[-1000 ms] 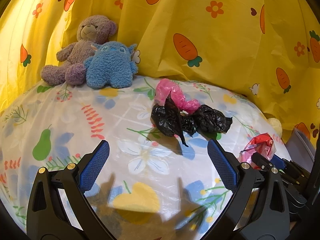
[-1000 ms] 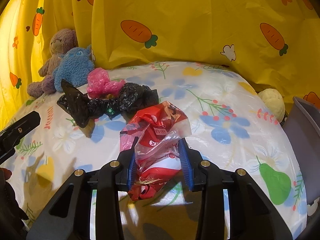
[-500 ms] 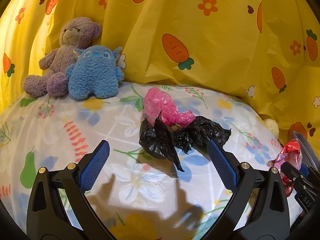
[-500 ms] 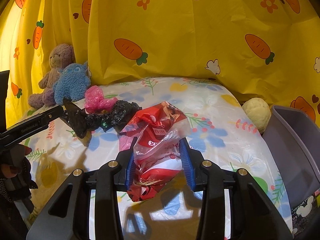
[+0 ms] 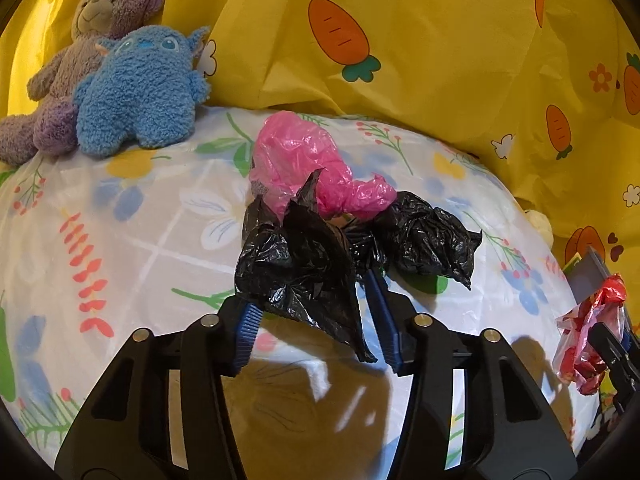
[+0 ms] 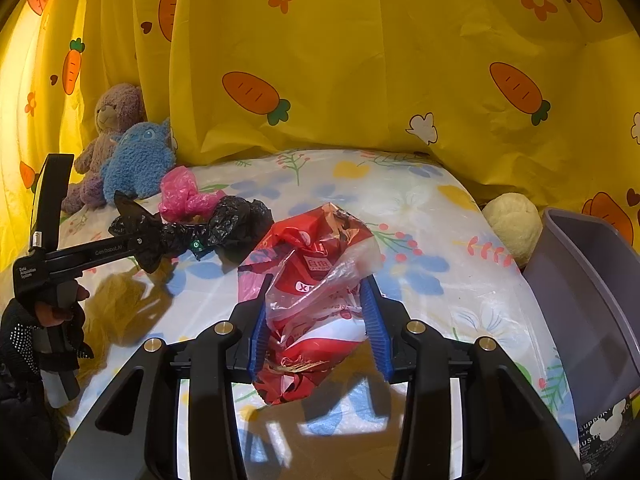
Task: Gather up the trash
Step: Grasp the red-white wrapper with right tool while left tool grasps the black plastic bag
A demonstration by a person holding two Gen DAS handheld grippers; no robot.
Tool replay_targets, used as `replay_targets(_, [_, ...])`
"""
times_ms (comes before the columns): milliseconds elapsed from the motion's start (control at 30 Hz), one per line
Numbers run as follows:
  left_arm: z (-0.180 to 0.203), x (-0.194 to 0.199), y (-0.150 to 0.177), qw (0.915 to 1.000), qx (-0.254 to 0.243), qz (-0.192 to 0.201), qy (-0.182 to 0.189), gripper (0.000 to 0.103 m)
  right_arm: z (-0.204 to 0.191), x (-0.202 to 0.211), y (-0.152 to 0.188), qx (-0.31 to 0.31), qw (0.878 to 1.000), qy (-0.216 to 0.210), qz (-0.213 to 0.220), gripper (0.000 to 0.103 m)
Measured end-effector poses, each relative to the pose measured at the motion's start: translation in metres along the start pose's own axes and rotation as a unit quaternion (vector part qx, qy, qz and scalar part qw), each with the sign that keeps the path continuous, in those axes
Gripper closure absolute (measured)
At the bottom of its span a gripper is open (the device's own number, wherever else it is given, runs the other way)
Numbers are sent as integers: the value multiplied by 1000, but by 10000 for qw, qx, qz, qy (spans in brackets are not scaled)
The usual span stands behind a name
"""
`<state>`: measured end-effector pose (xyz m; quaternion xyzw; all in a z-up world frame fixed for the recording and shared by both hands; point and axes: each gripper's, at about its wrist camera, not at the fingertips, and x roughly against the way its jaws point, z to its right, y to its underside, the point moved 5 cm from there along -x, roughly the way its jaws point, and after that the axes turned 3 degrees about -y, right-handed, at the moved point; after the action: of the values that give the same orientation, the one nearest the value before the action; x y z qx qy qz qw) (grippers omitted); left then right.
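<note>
A crumpled black plastic bag (image 5: 296,264) lies on the floral sheet (image 5: 120,248), knotted to a second black lump (image 5: 424,236), with a pink bag (image 5: 296,160) just behind. My left gripper (image 5: 312,296) straddles the nearer black lump; its jaws are closing and both blue pads touch the plastic. My right gripper (image 6: 317,284) is shut on a red and clear snack wrapper (image 6: 316,264), held above the sheet. That wrapper (image 5: 588,340) also shows at the right edge of the left wrist view.
A purple bear (image 5: 100,20) and a blue plush (image 5: 140,92) sit at the back left against the yellow carrot curtain (image 5: 440,80). A grey bin (image 6: 592,280) stands off the right edge, a pale plush ball (image 6: 512,220) beside it. A gloved hand (image 6: 52,320) holds the left tool.
My left gripper moved forward and down over the black bag and its jaws narrowed onto it. The right gripper, still holding the wrapper, lifted slightly and the bin came into view.
</note>
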<state>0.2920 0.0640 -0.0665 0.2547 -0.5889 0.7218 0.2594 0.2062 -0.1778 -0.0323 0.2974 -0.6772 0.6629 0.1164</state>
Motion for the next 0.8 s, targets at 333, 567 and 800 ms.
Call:
replay_targets(333, [13, 24, 6, 9994, -5, 302, 168, 103, -1, 7, 5, 46, 10000, -28, 32, 60])
replay_targets(567, [27, 78, 12, 9957, -5, 878, 284, 103, -6, 22, 7, 68, 9998, -38, 167, 60])
replay_targets(800, [44, 131, 15, 9895, -150, 1338, 534, 103, -10, 38, 10, 105, 9994, -89, 317, 60])
